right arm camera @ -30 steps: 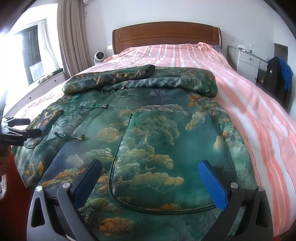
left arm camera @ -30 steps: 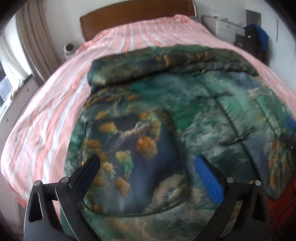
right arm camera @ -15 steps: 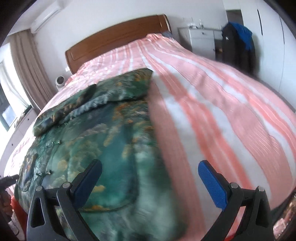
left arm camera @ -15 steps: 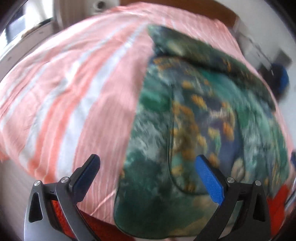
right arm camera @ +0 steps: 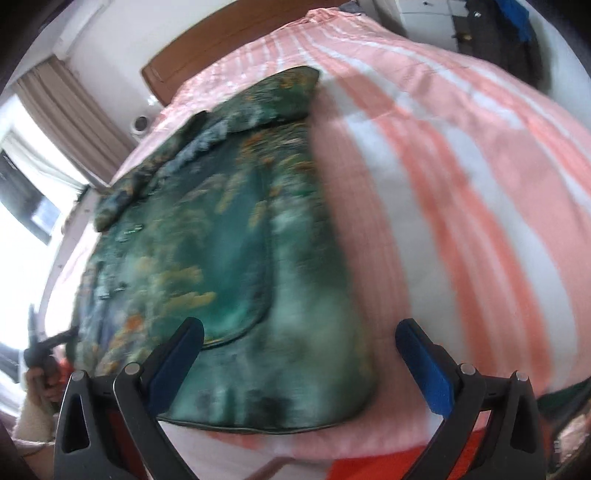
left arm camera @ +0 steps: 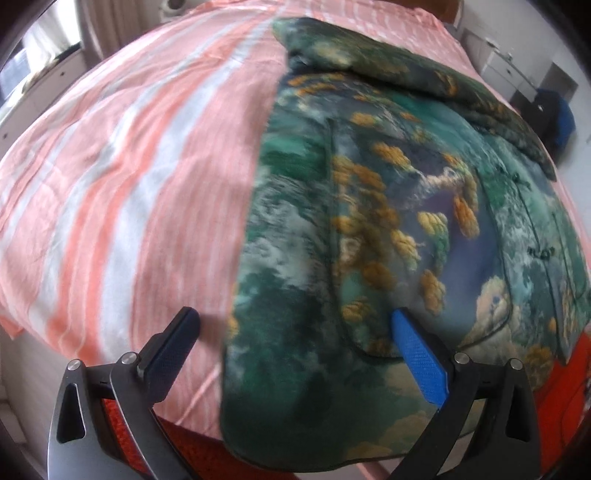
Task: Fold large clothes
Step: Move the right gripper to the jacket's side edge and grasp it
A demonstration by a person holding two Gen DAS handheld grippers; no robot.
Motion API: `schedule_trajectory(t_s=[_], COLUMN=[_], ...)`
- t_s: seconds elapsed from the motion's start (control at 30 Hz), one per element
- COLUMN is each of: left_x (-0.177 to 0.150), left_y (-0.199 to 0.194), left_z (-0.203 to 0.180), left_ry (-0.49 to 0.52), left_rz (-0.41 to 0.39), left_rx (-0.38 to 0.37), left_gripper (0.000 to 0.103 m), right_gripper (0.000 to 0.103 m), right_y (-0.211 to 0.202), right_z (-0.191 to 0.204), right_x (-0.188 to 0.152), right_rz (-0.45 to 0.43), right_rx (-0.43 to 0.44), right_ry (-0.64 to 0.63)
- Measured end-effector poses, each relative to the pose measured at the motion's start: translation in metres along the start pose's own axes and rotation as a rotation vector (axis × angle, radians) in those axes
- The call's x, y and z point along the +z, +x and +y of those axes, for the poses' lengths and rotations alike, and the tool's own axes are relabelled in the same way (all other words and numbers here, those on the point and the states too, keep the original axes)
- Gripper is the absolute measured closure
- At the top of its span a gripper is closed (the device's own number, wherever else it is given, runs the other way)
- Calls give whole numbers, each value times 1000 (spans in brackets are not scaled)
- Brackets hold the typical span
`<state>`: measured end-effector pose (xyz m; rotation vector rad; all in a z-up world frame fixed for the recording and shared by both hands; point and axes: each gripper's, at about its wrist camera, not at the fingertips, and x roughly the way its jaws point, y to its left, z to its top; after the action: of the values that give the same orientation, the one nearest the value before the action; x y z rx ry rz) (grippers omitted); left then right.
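A large padded jacket (left arm camera: pixel 388 221) with a green, blue and orange landscape print lies flat on the bed, its sleeves folded across the top. My left gripper (left arm camera: pixel 293 319) stands open over the jacket's lower left corner, nothing between its fingers. In the right wrist view the same jacket (right arm camera: pixel 229 240) fills the left half, blurred. My right gripper (right arm camera: pixel 299 332) is open above the jacket's lower right corner and hem. The left gripper (right arm camera: pixel 40 350) shows small at the far left edge, held in a hand.
The bed wears a pink and white striped sheet (left arm camera: pixel 122 177), (right arm camera: pixel 461 184). A wooden headboard (right arm camera: pixel 221 48), curtains (right arm camera: pixel 74 110) and a window lie beyond. A white cabinet and dark hanging clothes (right arm camera: pixel 491 33) stand at the right. Red fabric (left arm camera: pixel 569 387) shows below the bed edge.
Both grippers have swung outward: the left from the jacket's left pocket to its lower left corner, the right from the right pocket to the lower right corner. Both stay open.
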<state>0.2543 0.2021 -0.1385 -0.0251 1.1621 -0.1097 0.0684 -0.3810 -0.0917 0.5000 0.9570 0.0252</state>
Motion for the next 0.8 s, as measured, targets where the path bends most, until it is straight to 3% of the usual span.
schedule_trajectory(t_s=[0.8], left_x=[1], left_y=[6], left_z=[-6], left_ry=[-10], left_rz=[-19], left_rx=[4], left_gripper=[0], right_gripper=[3], right_y=[8], right_z=[8], right_x=[-2], right_rz=[9], right_rx=[-55], right_ry=[-19])
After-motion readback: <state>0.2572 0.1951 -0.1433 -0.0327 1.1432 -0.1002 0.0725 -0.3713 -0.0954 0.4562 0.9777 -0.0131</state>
